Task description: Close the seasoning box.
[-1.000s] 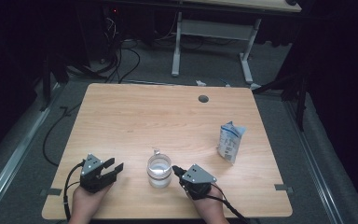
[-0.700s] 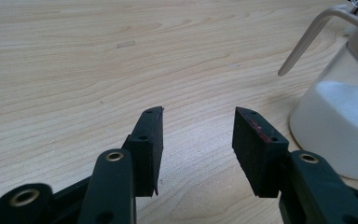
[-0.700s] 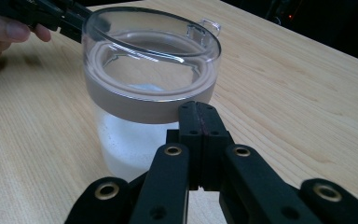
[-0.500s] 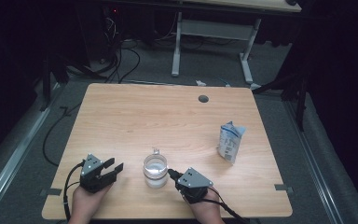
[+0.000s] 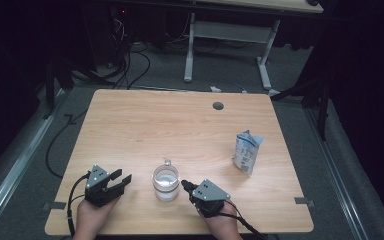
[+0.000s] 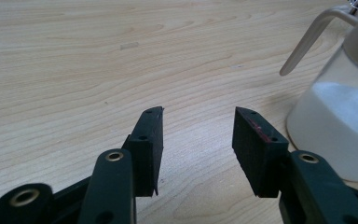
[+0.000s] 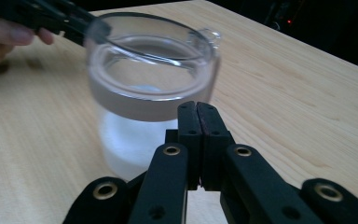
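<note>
Glass jar (image 5: 166,183) of white powder near the table (image 5: 180,130) front edge, between both grippers. Left gripper (image 5: 117,181) resting just beside it, jaws apart and empty. Right gripper (image 5: 185,186) pointing at the jar, jaws pressed together, holding nothing.

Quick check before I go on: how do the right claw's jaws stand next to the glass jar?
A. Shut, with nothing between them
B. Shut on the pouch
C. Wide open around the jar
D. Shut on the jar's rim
A: in the right gripper view the right claw has its two jaws pressed flat together, empty, just in front of the glass jar, while the pouch stands apart on the table.
</note>
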